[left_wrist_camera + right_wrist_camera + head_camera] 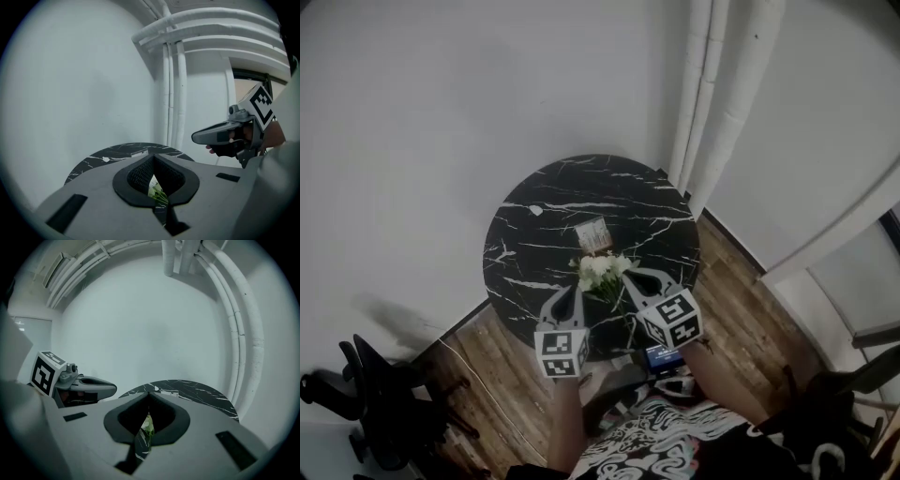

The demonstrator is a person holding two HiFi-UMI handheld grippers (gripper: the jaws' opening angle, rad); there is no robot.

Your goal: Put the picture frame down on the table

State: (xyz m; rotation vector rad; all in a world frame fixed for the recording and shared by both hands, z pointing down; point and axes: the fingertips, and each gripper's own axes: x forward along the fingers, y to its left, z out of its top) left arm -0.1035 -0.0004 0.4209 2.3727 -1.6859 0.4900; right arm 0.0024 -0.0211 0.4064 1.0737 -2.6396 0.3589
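The grey plastic left claw (571, 298) and right claw (637, 279) point forward, tilted slightly down, side by side and apart. Each has its jaws pressed together on nothing. Bare forearms (565, 422) extend behind them.

The grey, tapered left gripper (572, 292) and right gripper (633, 277) each carry a white cube (561, 352) printed with black square markers. The person wears a black-and-white patterned top (675, 436).

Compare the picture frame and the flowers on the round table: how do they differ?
The picture frame is a small, straight-edged rectangle, farther from the person; the flowers are a larger, loose white-and-green bunch, nearer. Both sit on the black marbled table.
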